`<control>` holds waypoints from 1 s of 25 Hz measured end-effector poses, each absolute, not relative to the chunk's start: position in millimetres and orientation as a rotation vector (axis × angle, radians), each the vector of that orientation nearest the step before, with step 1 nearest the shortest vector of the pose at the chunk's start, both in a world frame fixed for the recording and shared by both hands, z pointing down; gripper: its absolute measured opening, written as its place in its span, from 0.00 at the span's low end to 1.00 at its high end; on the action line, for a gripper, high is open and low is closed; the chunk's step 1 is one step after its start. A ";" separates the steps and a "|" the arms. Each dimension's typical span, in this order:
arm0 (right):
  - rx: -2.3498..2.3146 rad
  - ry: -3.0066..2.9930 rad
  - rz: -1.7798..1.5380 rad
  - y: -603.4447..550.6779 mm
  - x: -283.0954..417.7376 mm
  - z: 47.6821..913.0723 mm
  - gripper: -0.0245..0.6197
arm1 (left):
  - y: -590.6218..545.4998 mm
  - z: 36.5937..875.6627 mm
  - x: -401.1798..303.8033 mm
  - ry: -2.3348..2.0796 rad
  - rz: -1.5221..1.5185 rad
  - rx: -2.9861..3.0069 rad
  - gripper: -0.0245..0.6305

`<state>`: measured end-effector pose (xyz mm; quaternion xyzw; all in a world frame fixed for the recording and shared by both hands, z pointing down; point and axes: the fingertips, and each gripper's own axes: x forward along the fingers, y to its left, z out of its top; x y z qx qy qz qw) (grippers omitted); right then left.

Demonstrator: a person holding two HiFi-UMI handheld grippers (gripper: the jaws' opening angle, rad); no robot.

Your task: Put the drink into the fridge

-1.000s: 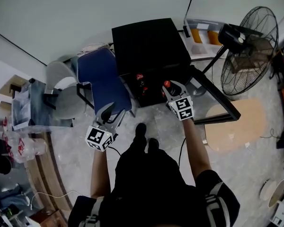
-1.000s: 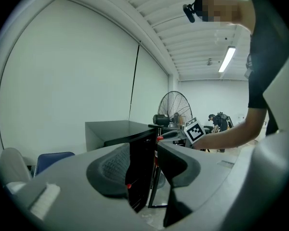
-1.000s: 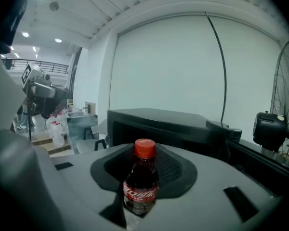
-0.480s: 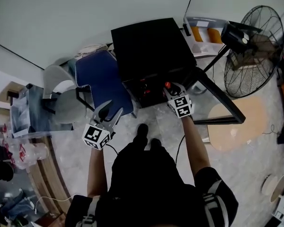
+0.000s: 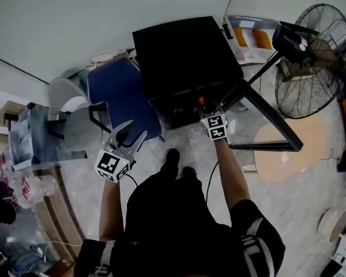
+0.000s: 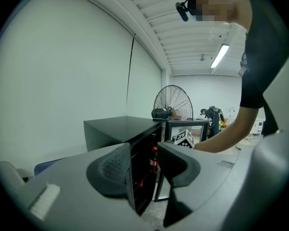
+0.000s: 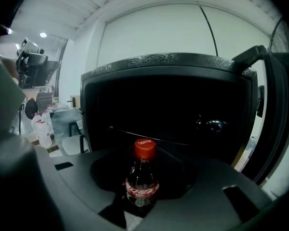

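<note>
1. The right gripper [image 5: 206, 109] is pinching an upright cola bottle [image 7: 142, 179] with a red cap. Its jaws are pressing on the lower body, and the bottle is sitting right at the mouth of the dark interior of the fridge [image 5: 184, 53].
2. The left gripper [image 5: 132, 134] is hovering with its jaws spread and nothing between them, left of the fridge.
3. The black mini fridge is standing on the floor [image 5: 179, 143] against a white wall [image 5: 75, 16], with its glass door [image 5: 265, 123] hanging wide open to the right.
4. The pale marbled floor is carrying a blue chair [image 5: 118, 94] just beside the fridge, a grey chair [image 5: 75, 117] further left and a round tan mat [image 5: 282, 152] by the door.
5. A large standing fan [image 5: 314, 62] is standing behind the door, and a ceiling strip light [image 6: 220, 55] is glowing overhead.
</note>
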<state>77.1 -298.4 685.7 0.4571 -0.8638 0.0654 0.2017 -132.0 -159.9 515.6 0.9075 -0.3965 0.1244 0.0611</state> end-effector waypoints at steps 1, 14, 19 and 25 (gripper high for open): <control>1.279 -2.411 0.186 -300.3 75.6 689.1 0.25 | -159.9 517.5 -133.4 -1.199 0.379 2.744 0.31; 1.290 -2.366 0.203 -338.6 65.0 734.7 0.25 | -167.4 548.7 -139.1 -1.180 0.358 2.700 0.31; 1.286 -2.388 0.207 -351.6 60.1 746.6 0.25 | -166.4 558.3 -122.0 -1.114 0.393 2.707 0.31; 1.260 -2.398 0.174 -364.1 57.5 757.5 0.25 | -157.9 569.3 -96.9 -1.028 0.431 2.717 0.31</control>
